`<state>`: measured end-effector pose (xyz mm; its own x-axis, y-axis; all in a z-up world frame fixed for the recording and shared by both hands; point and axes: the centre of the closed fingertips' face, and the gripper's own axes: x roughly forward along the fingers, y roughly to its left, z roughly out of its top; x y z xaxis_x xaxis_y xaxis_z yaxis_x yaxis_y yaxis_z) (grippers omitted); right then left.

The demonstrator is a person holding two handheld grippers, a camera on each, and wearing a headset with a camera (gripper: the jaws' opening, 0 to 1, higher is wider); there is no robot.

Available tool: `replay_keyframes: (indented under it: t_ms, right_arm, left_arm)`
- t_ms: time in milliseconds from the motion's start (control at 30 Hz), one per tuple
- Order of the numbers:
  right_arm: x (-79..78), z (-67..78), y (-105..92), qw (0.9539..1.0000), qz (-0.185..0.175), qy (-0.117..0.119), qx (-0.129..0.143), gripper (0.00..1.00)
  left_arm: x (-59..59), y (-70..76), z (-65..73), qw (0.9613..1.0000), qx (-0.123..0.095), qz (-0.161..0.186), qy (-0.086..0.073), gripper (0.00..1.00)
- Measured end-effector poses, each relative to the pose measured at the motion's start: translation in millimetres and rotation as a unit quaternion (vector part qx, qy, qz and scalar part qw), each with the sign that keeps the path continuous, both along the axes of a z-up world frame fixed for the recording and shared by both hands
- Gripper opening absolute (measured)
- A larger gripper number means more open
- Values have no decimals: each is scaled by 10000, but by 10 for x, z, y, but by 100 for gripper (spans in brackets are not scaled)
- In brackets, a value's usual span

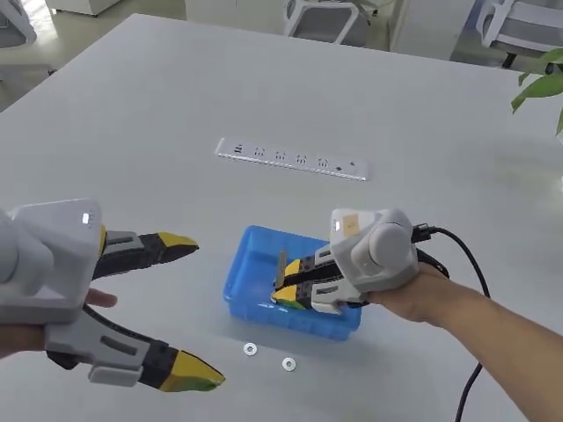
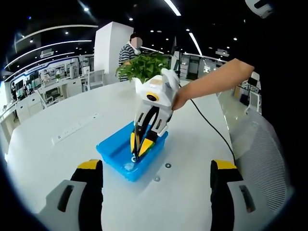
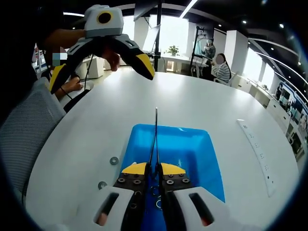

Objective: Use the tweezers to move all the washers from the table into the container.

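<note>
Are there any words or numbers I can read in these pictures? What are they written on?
No text here can be read.
On the power strip: tiny marks by the sockets, too small to read.
On the tan sticker atop the right hand-held gripper: blurred, nothing legible.
On the blue container: no writing visible.

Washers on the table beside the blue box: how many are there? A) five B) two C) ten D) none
B: the head view shows one washer and a second washer lying on the table just outside the blue container.
</note>
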<state>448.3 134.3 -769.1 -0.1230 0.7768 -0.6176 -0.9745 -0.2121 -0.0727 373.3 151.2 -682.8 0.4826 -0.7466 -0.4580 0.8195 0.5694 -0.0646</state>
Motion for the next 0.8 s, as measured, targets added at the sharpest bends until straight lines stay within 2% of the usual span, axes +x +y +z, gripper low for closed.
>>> replay_keyframes:
  t_ms: [233, 433, 800]
  right_arm:
    - [-4, 1, 5, 10000, 5, 3, 5, 10]
    - [3, -2, -12, 10000, 3, 1, 6, 10]
    - [4, -5, -30, 10000, 31, -24, -10, 10]
  left_arm:
    - [100, -18, 19, 10000, 15, -49, -30, 93]
    - [193, -76, 27, 9998, 29, -166, -58, 84]
    - [455, -242, 36, 9986, 102, -495, -176, 56]
